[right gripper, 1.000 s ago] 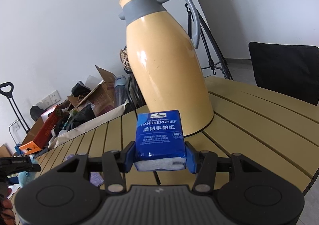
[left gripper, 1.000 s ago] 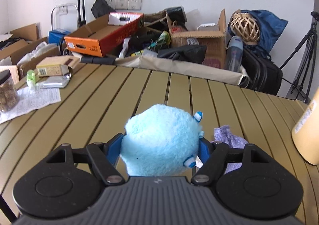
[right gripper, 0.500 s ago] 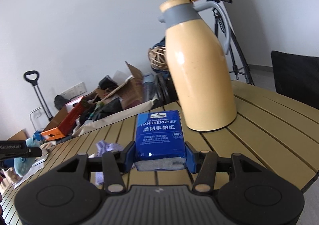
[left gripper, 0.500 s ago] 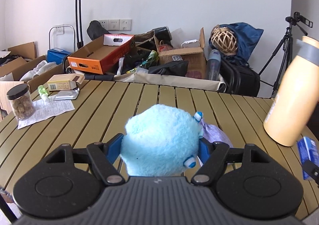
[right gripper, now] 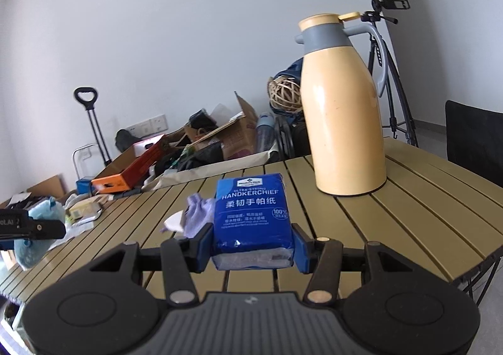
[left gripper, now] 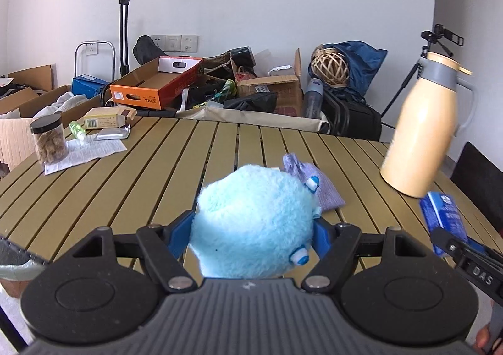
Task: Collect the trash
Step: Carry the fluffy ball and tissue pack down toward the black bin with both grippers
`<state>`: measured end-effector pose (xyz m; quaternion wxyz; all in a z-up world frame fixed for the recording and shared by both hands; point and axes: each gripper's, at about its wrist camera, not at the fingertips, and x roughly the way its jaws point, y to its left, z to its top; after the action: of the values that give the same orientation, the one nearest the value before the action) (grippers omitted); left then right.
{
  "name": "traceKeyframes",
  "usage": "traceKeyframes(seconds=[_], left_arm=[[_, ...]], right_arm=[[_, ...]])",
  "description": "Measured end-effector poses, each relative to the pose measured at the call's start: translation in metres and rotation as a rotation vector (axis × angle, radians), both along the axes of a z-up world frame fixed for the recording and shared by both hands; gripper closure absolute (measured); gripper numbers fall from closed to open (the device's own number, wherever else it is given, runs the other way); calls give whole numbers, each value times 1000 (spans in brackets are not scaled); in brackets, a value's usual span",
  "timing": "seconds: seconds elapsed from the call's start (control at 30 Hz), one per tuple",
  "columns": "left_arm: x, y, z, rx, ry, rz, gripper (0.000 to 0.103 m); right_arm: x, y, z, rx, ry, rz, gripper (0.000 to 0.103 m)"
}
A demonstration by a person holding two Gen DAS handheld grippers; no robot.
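Note:
My left gripper [left gripper: 251, 234] is shut on a fluffy light-blue plush toy [left gripper: 251, 223] and holds it above the near edge of the slatted wooden table [left gripper: 157, 166]. My right gripper [right gripper: 250, 245] is shut on a blue pack of handkerchief tissues [right gripper: 251, 213], held above the table [right gripper: 408, 213]; the pack also shows at the right of the left wrist view [left gripper: 443, 213]. A crumpled purple cloth [left gripper: 317, 182] lies mid-table, just beyond the toy, and shows in the right wrist view [right gripper: 196, 213] with a white scrap [right gripper: 174, 223] beside it.
A tall yellow thermos jug [left gripper: 424, 135] stands at the table's right. A jar of snacks [left gripper: 50, 141], a paper sheet [left gripper: 85, 150], a small box [left gripper: 103, 119] and a foil pouch [left gripper: 113, 134] lie at the left. Cardboard boxes [left gripper: 157, 84] and bags crowd the floor behind.
Both grippers have drawn back and risen with their loads still held. More of the table shows; the thermos has shrunk and shifted right in the right view.

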<state>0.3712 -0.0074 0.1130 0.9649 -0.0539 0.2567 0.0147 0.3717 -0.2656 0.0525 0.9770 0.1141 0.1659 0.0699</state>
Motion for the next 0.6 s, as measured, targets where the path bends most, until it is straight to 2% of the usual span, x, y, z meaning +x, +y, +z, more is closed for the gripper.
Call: traceKeyframes(seconds=[0.33,0.6], left_arm=[[-64,3,-21,-4,-6,-35,28],[-103,0,-45,18,8,-71,28]], right_arm=[[-59,10,-16,-5,12,68,53],[-94,26,-36,-63,59,126,53]])
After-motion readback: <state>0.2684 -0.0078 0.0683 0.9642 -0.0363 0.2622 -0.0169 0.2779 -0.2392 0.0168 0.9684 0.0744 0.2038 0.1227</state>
